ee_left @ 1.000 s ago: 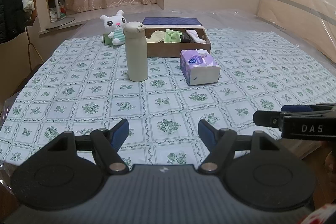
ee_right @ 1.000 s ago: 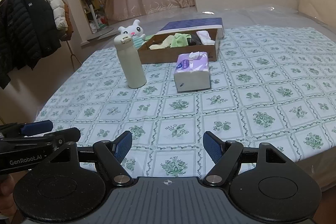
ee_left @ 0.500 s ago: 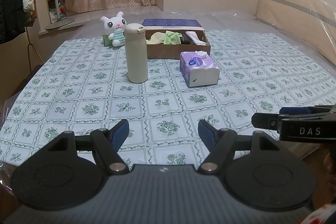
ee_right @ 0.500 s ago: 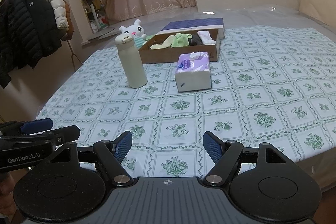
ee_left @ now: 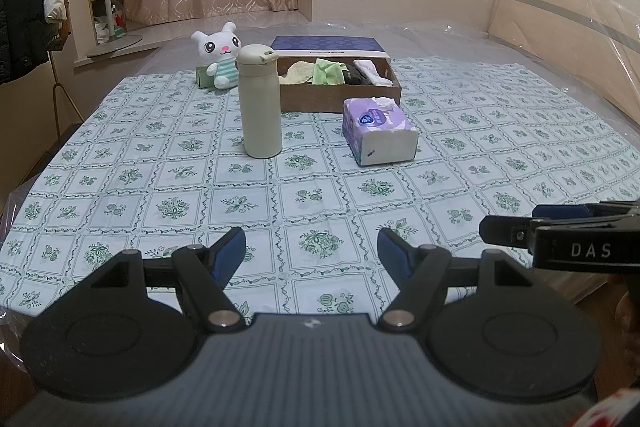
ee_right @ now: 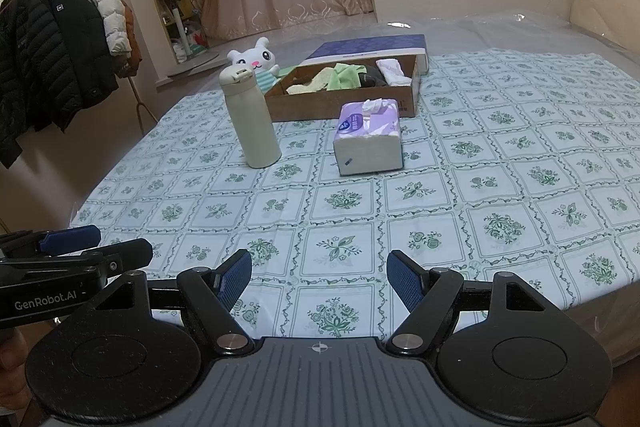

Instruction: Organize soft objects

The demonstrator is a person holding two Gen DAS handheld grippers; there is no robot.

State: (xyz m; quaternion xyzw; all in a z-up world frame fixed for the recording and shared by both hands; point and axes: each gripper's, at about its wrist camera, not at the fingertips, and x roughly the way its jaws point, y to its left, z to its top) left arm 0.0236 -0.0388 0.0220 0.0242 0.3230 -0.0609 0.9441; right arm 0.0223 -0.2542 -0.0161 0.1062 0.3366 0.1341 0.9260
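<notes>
A white plush bunny sits at the far left of the patterned cloth; it also shows in the right wrist view, partly behind the bottle. A brown cardboard box holds folded cloths: cream, green, black and white. A purple tissue pack lies in front of the box. My left gripper is open and empty over the near edge. My right gripper is open and empty, also at the near edge, beside the left one.
A tall cream bottle stands left of the tissue pack. A blue box lid lies behind the cardboard box. A coat rack with jackets stands at the left. A plastic-wrapped headboard is at the right.
Both grippers have drifted back slightly and stayed open. Nothing on the cloth has moved.
</notes>
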